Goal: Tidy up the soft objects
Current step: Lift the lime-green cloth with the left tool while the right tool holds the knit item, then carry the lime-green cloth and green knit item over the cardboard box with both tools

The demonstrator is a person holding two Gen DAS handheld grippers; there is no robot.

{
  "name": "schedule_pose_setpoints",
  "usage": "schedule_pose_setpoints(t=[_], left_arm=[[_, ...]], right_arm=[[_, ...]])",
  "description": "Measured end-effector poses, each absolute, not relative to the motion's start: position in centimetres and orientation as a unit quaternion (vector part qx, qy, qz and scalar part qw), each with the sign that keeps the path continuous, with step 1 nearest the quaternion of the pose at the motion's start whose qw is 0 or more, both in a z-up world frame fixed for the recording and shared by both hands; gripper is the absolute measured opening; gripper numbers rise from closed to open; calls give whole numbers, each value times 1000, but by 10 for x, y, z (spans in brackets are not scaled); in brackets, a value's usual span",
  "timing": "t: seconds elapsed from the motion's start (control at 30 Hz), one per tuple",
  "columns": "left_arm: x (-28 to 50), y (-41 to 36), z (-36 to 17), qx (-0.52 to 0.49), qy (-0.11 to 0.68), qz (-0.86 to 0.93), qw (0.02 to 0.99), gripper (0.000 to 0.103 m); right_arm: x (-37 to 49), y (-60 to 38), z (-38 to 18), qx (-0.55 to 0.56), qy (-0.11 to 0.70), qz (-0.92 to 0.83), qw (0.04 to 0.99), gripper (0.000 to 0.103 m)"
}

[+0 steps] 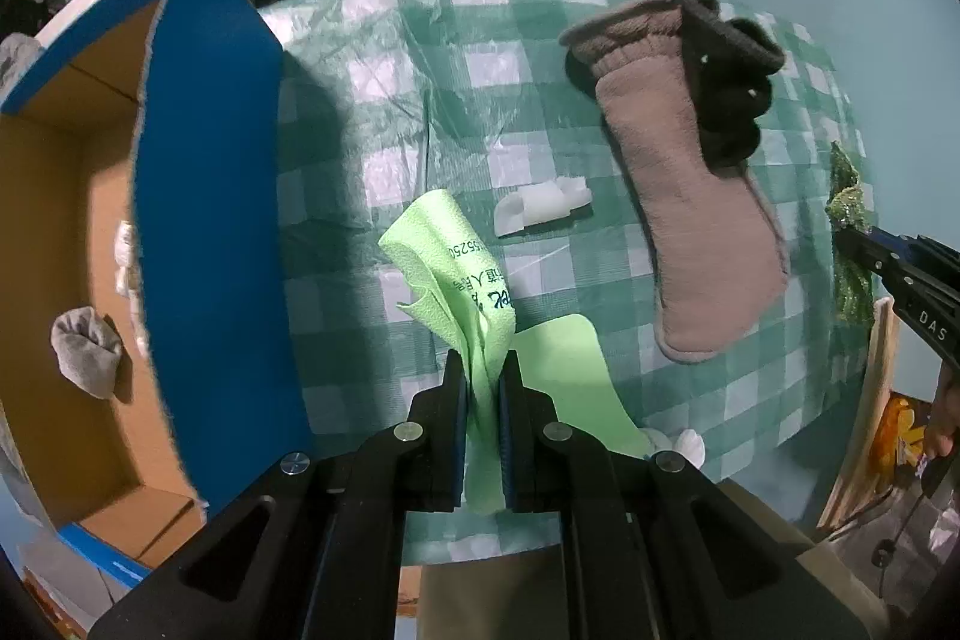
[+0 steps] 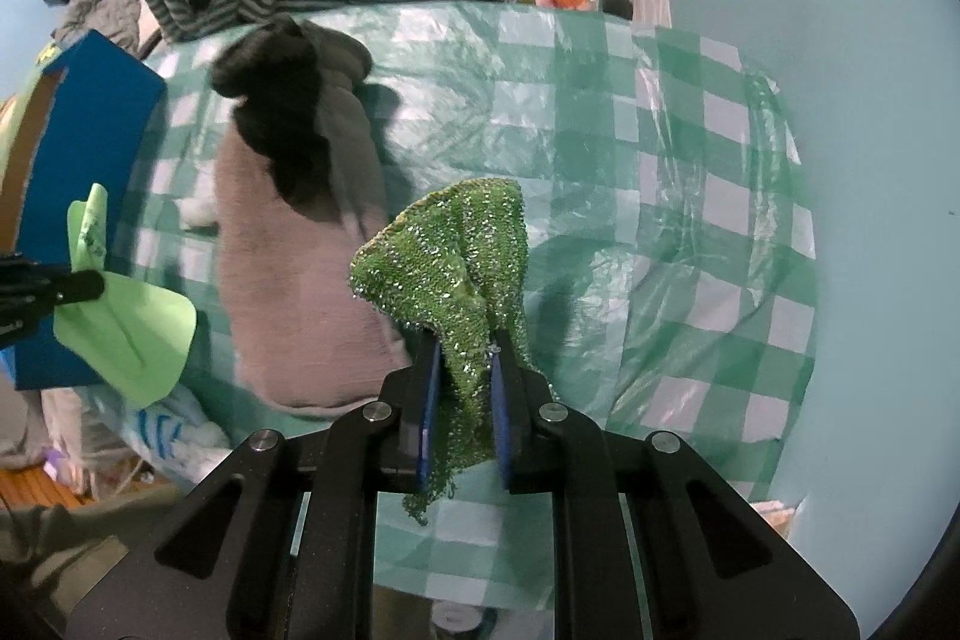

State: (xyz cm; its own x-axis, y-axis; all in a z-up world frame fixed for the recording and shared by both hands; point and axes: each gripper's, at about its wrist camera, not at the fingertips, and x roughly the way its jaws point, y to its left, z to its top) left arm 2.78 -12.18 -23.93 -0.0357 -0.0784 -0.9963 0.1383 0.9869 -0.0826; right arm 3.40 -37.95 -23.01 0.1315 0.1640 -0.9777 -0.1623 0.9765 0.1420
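Two handheld grippers are working over a table covered in a green-and-white checked cloth (image 1: 384, 58); each is pinching a soft item and holding it clear of the surface.

The left gripper (image 1: 485, 370) is pointing straight down, its fingers pressed together on a light green cloth (image 1: 447, 256) with printed writing; the cloth is hanging bunched between the pads, near the table's left edge, just beside an open blue cardboard box (image 1: 204, 196) standing at that edge; a grey sock (image 1: 84, 343) is already lying inside the box.

The right gripper (image 2: 465, 346) is pinching a sparkly green knitted cloth (image 2: 447, 256), which is drooping from its pads over the middle of the table in the right wrist view.

Between the two grippers, a grey fleecy sock (image 1: 690, 220) with a black glove (image 1: 729, 64) resting on its upper end is lying on the cloth; a small white item (image 1: 540, 205) is lying near the table's centre.

The step in hand appears to be lifting both cloths for sorting; the next move probably calls for carrying each one across to the box at the left edge and spreading the fingers above its opening, keeping the dangling fabric clear of the box wall.
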Motion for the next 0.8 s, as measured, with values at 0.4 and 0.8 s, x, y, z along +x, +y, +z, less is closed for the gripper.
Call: schedule_pose_setpoints(t=[0.4, 0.8], left_arm=[[31, -106, -191, 26, 689, -90, 719, 9], [23, -87, -153, 33, 661, -88, 745, 9]], right_arm=[[25, -359, -201, 16, 635, 116, 763, 14], [10, -322, -175, 14, 622, 141, 770, 14]])
